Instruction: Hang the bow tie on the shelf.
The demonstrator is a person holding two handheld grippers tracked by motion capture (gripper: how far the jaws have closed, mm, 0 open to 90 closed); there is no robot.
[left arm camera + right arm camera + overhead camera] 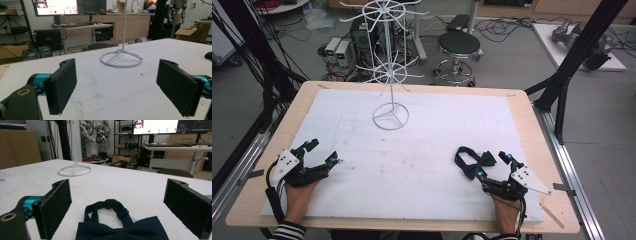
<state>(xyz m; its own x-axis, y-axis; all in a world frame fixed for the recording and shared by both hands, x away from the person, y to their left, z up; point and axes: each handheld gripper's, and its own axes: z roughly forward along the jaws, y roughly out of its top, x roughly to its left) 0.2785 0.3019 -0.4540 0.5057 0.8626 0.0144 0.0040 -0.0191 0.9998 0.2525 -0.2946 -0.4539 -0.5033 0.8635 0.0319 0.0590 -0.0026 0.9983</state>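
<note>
Bow tie (474, 162), dark blue with its neck strap looped behind it, is seen lying flat on the white pad (412, 150) at the near right, just in front of the right gripper (493, 165). That gripper's jaws are held wide open with the bow tie between them, and nothing is pinched yet. The left gripper (323, 152) is rested at the near left, well apart from the bow tie, with its jaws wide open and nothing in them. A bad grab could be made from here: if only the thin strap (110, 206) is caught, the bow could dangle and slip out. If the jaws are pushed down too hard, the soft pad could be snagged. The white wire stand (390, 116) is placed far back in the middle, and its hooks could be bumped by a fast lift. Lots of bare pad is left between the grippers for moving. The near edge of the table (247, 210) is close to both hands.
</note>
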